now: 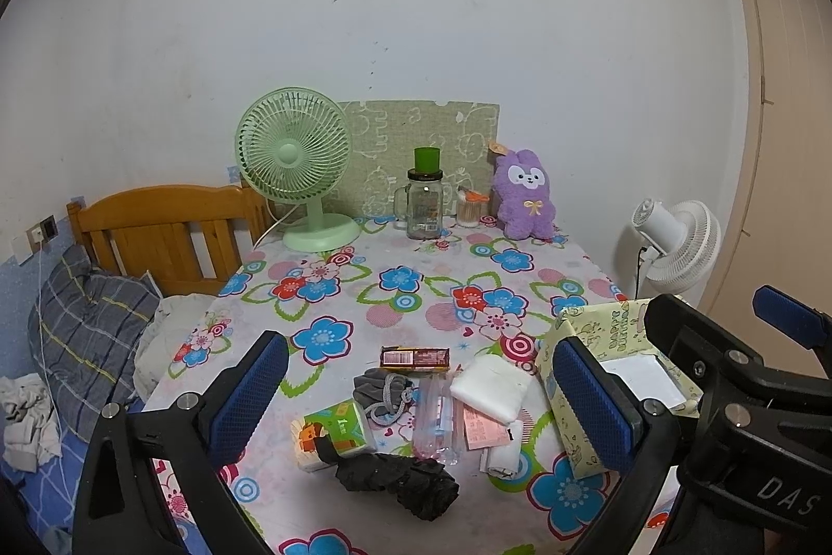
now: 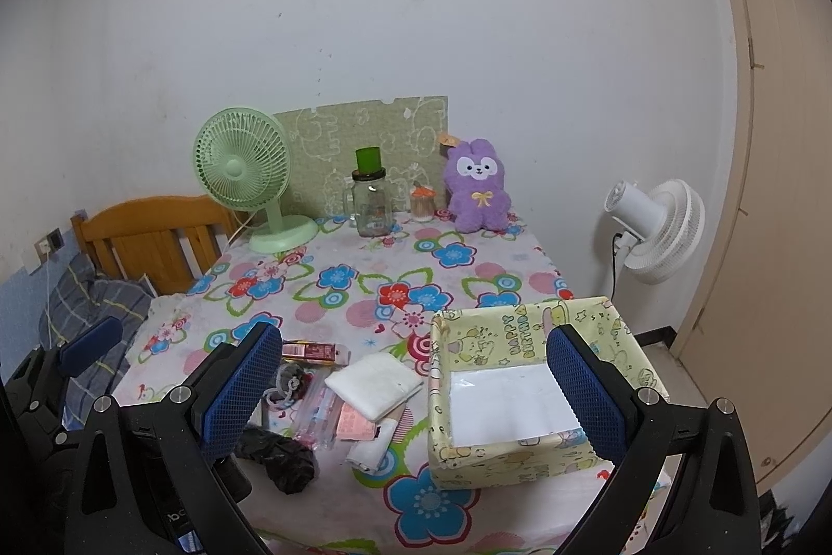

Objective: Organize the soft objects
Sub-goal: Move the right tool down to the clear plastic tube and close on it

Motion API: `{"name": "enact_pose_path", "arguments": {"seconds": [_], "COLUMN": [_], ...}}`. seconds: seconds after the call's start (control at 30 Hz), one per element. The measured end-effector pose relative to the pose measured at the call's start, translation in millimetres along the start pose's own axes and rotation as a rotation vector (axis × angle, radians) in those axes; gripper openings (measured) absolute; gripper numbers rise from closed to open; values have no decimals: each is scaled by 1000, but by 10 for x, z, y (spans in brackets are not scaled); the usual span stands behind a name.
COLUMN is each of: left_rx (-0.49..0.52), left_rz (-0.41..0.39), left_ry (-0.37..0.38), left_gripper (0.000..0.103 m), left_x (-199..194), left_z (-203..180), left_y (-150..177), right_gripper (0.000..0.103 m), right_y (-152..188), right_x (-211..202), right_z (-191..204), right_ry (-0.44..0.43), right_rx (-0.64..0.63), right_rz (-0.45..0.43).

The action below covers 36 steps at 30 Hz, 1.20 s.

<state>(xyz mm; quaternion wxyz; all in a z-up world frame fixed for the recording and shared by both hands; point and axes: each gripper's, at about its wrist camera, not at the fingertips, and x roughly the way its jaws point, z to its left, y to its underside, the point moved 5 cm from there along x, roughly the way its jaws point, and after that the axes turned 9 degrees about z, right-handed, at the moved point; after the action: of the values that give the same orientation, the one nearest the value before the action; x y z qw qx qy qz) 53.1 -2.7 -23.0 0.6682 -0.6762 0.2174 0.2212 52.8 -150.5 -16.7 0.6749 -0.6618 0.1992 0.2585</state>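
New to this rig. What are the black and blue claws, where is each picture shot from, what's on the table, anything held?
No robot here: a person holds a two-finger gripper in each hand, each with a fisheye camera looking along its fingers. The blue-padded claws are those fingers. One picture comes from the left gripper, the other from the right gripper; the left view also catches the right gripper at its edge.

Both are open and hold nothing, hovering over a floral tablecloth. Near them lie a folded white cloth, a grey drawstring pouch, a tissue pack, a black folded umbrella and a snack bar. An open yellow box sits to the right. At the back stand a green fan, a glass jar and a purple plush.
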Motion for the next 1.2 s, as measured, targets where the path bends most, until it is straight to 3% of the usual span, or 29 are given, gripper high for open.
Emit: {"name": "enact_pose_path", "arguments": {"seconds": [0.43,0.53,1.2], "left_rx": [-11,-4,-26], "left_rz": [14,21,125], "left_ry": [43,29,2], "left_gripper": [93,89,82], "left_x": [151,227,820], "left_z": [125,161,526], "left_y": [38,45,306], "right_gripper": [102,96,92], "right_y": [-26,-26,177], "right_x": [184,280,1064], "right_z": [167,240,659], "right_ry": [-16,-30,-79], "right_rx": [0,-13,-30], "right_rz": [14,30,156]}}
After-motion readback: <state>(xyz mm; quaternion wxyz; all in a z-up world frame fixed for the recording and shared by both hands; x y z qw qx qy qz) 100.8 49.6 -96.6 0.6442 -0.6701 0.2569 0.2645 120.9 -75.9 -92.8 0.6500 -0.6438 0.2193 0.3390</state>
